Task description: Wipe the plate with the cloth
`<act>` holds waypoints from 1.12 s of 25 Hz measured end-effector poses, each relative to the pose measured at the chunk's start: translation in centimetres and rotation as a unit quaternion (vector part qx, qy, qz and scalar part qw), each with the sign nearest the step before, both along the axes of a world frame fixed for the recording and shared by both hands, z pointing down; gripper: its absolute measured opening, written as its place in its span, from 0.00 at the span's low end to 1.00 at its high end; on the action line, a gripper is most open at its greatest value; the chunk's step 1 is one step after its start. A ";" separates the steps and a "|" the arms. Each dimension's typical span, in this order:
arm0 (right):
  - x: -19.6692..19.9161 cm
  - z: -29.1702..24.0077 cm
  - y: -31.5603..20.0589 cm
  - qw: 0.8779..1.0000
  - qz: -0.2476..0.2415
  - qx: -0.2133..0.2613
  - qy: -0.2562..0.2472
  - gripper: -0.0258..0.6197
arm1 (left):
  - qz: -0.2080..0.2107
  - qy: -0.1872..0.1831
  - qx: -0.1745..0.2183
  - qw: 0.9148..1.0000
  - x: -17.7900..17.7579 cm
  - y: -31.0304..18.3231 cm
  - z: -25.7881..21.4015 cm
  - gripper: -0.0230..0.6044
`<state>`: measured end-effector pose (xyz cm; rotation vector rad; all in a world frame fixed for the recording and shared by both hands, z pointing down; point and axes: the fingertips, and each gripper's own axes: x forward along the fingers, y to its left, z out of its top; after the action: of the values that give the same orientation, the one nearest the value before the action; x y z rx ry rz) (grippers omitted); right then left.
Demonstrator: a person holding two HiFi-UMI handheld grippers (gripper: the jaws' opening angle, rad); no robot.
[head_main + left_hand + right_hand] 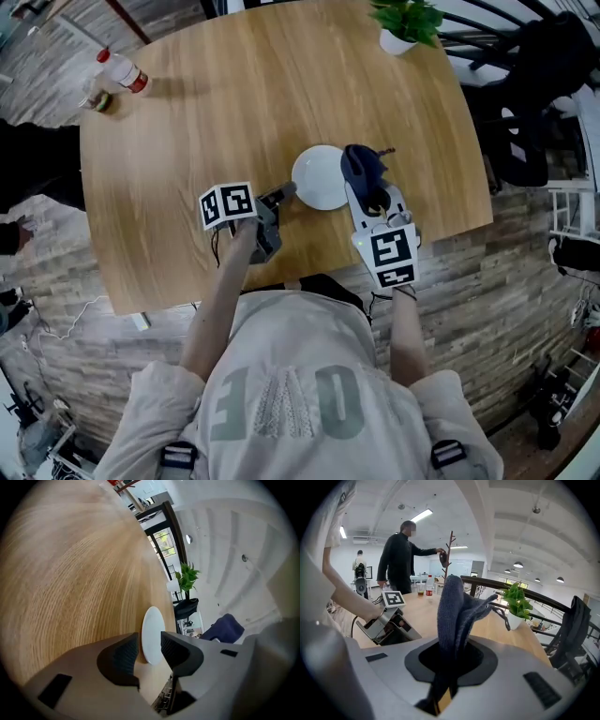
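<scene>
A white plate (319, 178) lies flat on the round wooden table (206, 122), near its front edge. My left gripper (284, 193) is at the plate's left rim, rolled on its side. In the left gripper view the plate (151, 639) shows edge-on in the gap of this gripper (150, 651); the jaws stand open and the pads are apart from the rim. My right gripper (373, 199) is at the plate's right edge, shut on a dark blue cloth (361, 167). The cloth (452, 606) stands bunched up out of that gripper (450, 660).
A potted plant (408, 23) stands at the table's far right edge. A plastic bottle (122, 70) and a small cup (101, 101) are at the far left. Dark chairs (525, 141) stand to the right of the table. A person (398, 559) stands beyond the table.
</scene>
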<state>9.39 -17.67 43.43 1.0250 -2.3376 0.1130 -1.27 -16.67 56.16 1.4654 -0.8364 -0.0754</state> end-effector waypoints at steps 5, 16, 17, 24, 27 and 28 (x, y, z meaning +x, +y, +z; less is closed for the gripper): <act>0.7 0.3 0.0 1.000 0.011 -0.006 0.002 0.11 | 0.006 0.010 -0.021 1.000 0.7 0.2 1.1 0.24; 1.7 1.6 -0.4 1.000 0.020 -0.020 0.009 0.11 | 0.017 0.018 -0.020 0.999 1.7 -0.6 1.6 0.07; 1.8 1.7 -0.4 1.000 0.020 -0.021 0.008 0.11 | 0.017 0.019 -0.019 0.999 1.7 -0.6 1.6 0.07; 3.5 3.8 -1.3 0.996 0.036 -0.024 0.079 0.11 | 0.016 0.003 -0.017 1.000 1.3 -0.6 1.6 0.07; 4.6 6.8 -2.7 0.983 0.011 -0.020 0.180 0.11 | 0.019 -0.005 -0.018 1.000 0.8 -0.4 1.7 0.07; 4.7 7.9 -3.2 0.978 -0.005 -0.021 0.208 0.11 | 0.019 -0.005 -0.018 1.000 0.6 -0.4 1.7 0.07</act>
<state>14.07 -20.85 51.32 0.9143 -1.9511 -0.0530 -0.63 -17.03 57.83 1.4480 -0.8149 -0.0247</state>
